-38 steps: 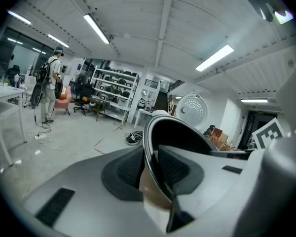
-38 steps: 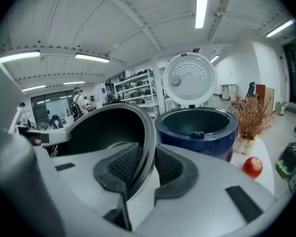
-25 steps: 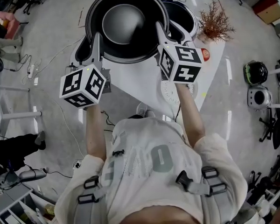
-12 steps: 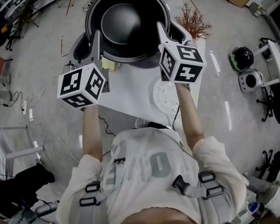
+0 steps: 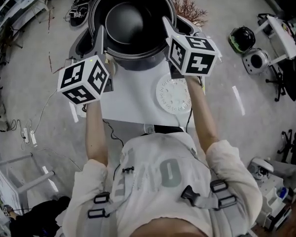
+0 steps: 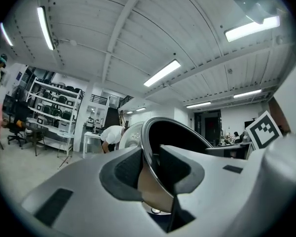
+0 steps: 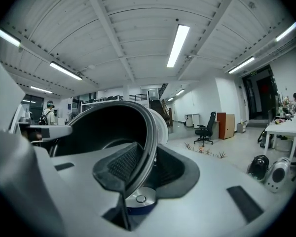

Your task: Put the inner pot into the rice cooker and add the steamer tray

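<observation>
Pot blocks the middle
The inner pot (image 5: pixel 133 23) fills the span between left gripper (image 5: pixel 101 36) and right gripper (image 5: pixel 166 27); steamer tray (image 5: pixel 173 94) takes the surface's (image 5: pixel 128 98) right side.

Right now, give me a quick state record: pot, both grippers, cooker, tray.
inner pot: held by its rim on opposite sides, over the rice cooker; seated or not, cannot tell
left gripper: shut on the pot rim
right gripper: shut on the pot rim
steamer tray: flat on the white table, not yet added

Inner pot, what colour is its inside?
Black inside the inner pot; head view shows it best.
</observation>
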`<state>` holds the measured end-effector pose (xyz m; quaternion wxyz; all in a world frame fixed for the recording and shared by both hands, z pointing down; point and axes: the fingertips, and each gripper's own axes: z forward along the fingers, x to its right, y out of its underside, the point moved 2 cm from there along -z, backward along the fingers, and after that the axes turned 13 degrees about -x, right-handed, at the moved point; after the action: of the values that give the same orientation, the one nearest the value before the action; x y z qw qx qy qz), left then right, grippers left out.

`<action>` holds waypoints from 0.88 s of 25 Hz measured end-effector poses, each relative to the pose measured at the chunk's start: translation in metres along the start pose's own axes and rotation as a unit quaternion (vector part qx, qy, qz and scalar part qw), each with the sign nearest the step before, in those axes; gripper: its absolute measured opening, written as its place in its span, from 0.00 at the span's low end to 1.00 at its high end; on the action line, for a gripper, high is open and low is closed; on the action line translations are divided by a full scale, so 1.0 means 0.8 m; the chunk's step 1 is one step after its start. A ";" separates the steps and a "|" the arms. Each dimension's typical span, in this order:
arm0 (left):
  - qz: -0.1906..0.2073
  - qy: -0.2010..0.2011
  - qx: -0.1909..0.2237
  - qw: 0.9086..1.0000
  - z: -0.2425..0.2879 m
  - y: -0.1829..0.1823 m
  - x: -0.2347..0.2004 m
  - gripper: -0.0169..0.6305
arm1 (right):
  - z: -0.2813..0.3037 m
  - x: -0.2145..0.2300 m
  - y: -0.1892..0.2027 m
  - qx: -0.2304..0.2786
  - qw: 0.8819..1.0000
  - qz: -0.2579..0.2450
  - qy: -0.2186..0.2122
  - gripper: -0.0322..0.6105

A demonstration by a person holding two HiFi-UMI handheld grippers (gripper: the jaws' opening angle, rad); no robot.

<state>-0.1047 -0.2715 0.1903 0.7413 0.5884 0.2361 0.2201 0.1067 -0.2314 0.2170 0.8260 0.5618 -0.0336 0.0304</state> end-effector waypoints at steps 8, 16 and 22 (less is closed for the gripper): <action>0.003 -0.008 -0.028 1.000 0.042 0.024 -0.002 0.19 | 0.035 0.022 0.019 -0.031 0.999 -0.014 0.016 0.26; -0.007 -0.009 -0.074 0.997 0.090 0.047 -0.017 0.19 | 0.077 0.038 0.034 -0.075 0.997 -0.010 0.022 0.26; -0.009 -0.009 -0.106 0.994 0.120 0.069 -0.017 0.20 | 0.100 0.055 0.055 -0.104 0.994 -0.004 0.021 0.27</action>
<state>-0.0599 -0.3419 0.2647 0.8035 0.5063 0.2098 0.2324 0.1452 -0.2893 0.2912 0.8807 0.4720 -0.0173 0.0351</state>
